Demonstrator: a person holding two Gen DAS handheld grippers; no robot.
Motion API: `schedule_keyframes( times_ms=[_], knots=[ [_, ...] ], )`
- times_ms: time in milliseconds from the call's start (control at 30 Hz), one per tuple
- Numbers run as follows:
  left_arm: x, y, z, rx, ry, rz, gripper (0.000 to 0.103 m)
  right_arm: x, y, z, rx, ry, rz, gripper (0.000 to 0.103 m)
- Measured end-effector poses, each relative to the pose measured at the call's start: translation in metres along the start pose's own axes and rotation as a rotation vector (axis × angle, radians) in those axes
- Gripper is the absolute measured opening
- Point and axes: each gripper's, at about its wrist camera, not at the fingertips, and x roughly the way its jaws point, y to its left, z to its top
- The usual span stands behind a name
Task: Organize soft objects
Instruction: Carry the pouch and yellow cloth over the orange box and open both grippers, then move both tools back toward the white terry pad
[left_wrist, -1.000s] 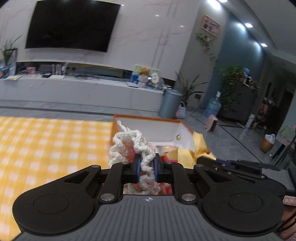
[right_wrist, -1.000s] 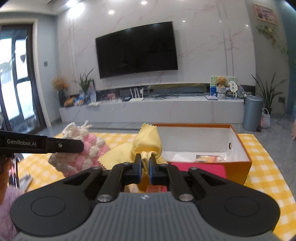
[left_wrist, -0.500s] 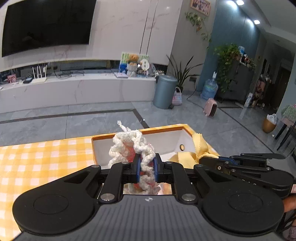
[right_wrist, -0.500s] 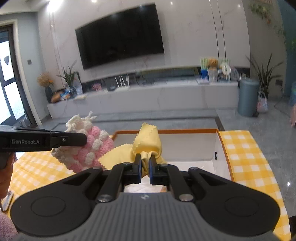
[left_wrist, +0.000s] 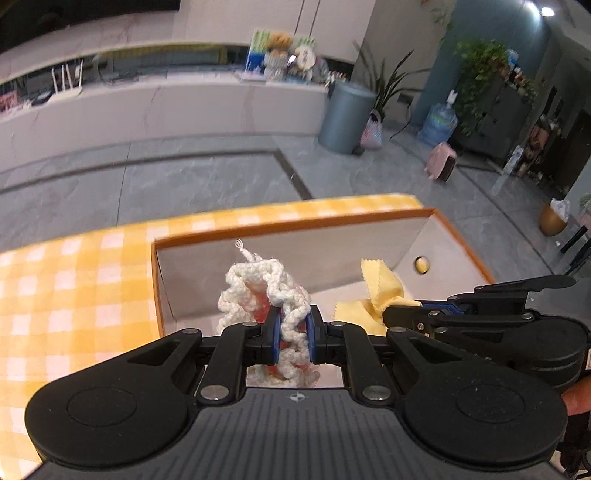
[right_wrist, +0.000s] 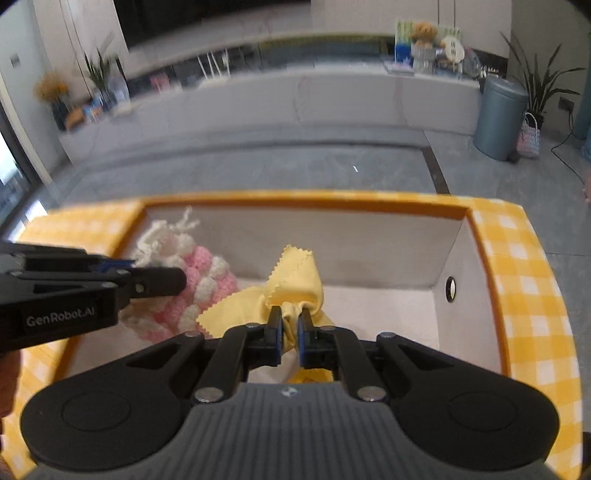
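Note:
My left gripper (left_wrist: 291, 334) is shut on a pink and white crocheted piece (left_wrist: 264, 291) and holds it over the open orange box (left_wrist: 295, 229). My right gripper (right_wrist: 289, 334) is shut on a yellow cloth (right_wrist: 295, 280) and holds it over the same box (right_wrist: 306, 203). In the right wrist view the crocheted piece (right_wrist: 207, 280) hangs at the left of the box, held by the left gripper (right_wrist: 155, 282). In the left wrist view the yellow cloth (left_wrist: 376, 291) and right gripper (left_wrist: 402, 314) sit to the right.
The box stands on a yellow and white checked tablecloth (left_wrist: 66, 280), near its far edge (right_wrist: 524, 258). Beyond the table are a grey tiled floor, a long white cabinet (left_wrist: 166, 107) and a grey bin (left_wrist: 345, 118).
Both grippers have tilted down and moved forward over the box, each with its object still held. The box interior now fills more of both views.

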Motion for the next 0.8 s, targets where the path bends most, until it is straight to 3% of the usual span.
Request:
schedule_keyframes(
  times_ms=[167,300,367,433,467,533,800],
  knots=[
    [0.009,0.002,-0.002,-0.009,0.037,0.026,0.015,0.024,0.004,0.004,-0.031,0.08,-0.035,0.007],
    [0.008,0.002,0.0,-0.013,0.052,0.047,0.017,0.028,0.006,0.005,-0.05,0.091,-0.059,0.016],
    [0.004,0.001,0.001,-0.008,0.046,0.055,0.018,0.023,0.009,0.005,-0.059,0.081,-0.063,0.026],
    [-0.004,0.0,0.004,-0.005,0.031,0.056,0.034,0.016,0.011,0.004,-0.068,0.071,-0.073,0.035],
    [-0.008,0.0,0.005,-0.005,0.02,0.057,0.038,0.013,0.013,0.004,-0.075,0.065,-0.078,0.037],
    [-0.017,-0.001,0.008,-0.009,0.001,0.057,0.043,0.004,0.017,0.003,-0.085,0.053,-0.091,0.051],
    [-0.065,-0.016,0.016,0.017,-0.043,0.043,0.043,-0.049,0.031,-0.002,-0.105,-0.009,-0.104,0.059]
  ],
)
